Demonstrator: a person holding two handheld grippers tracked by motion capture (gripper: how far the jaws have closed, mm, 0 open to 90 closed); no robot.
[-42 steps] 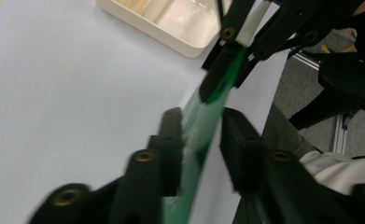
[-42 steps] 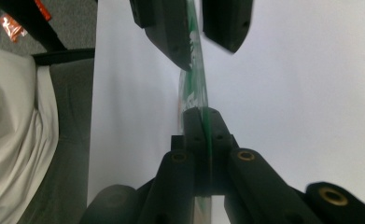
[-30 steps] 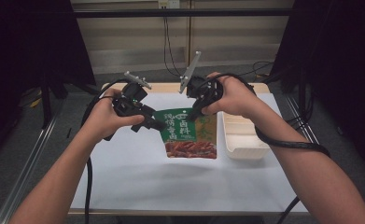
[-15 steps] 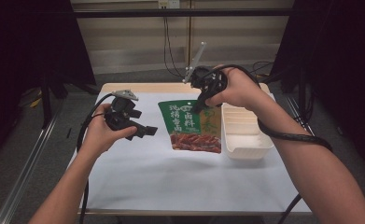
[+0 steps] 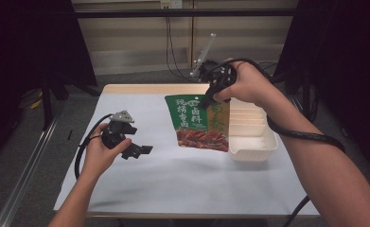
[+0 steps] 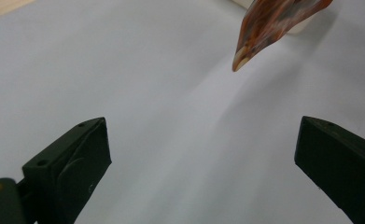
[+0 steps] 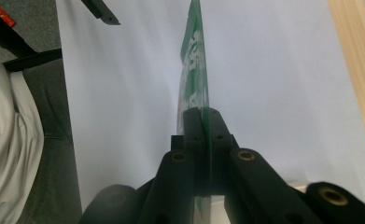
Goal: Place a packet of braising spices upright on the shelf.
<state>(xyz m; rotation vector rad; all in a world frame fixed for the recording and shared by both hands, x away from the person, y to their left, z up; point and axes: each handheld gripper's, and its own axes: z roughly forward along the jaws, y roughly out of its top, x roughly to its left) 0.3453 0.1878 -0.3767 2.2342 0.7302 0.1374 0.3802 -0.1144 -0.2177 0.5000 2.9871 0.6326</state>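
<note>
While right gripper [image 5: 206, 100] clamps pouch [image 5: 202, 124] top, long axis hangs downward; left gripper [image 5: 140, 150] spread, empty.

The green pouch [image 5: 201, 120] covers the left end of the white tray [image 5: 253, 144] in the high view, and its print is too small to read. In the left hand-held gripper view the top edge crops the pouch to one blurred corner. The right hand-held gripper [image 7: 203, 114] clamps the pouch edge-on, hiding its face.
</note>
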